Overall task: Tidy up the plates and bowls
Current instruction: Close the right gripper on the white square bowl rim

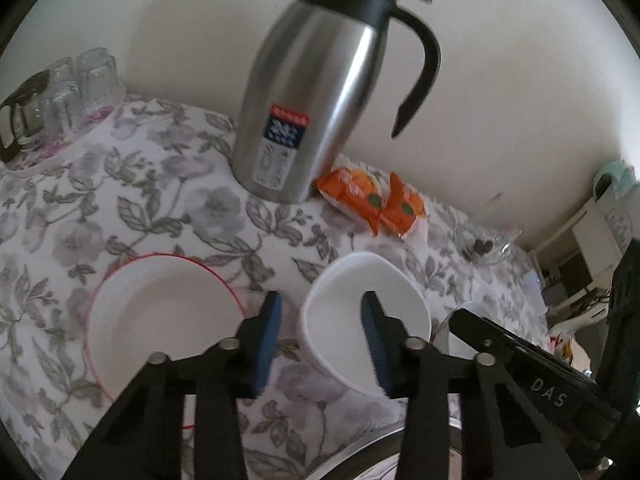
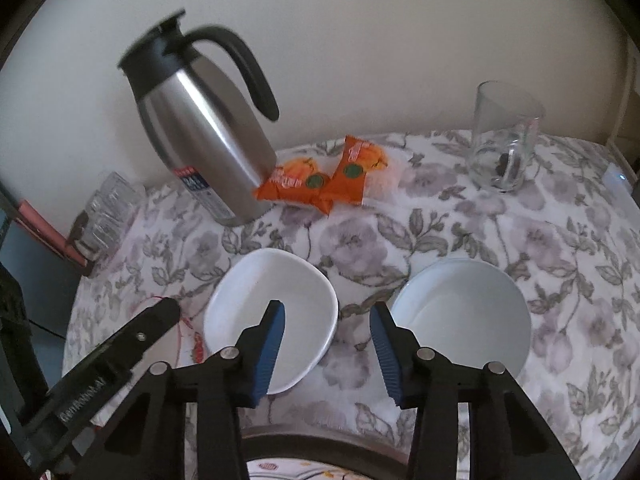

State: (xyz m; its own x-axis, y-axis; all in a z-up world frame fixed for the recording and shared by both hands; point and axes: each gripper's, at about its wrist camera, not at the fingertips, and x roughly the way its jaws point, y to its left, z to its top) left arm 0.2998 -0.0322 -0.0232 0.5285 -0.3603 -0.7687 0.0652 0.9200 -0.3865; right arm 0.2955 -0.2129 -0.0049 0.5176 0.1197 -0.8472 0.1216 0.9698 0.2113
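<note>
Straddling the squarish white bowl's (image 1: 366, 320) rim, left gripper (image 1: 322, 312) jaws part-spread, nothing pinched. Red-rimmed plate (image 1: 160, 312) sits left of that bowl, round bowl (image 2: 460, 312) right. Right gripper (image 2: 328, 324) part-spread over the gap, empty.

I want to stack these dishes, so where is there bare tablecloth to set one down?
Free: the cloth between the thermos jug, the squarish white bowl and the round white bowl; also right of the round bowl, below the glass mug. Crowded: the back edge, with orange snack packets touching the jug.
</note>
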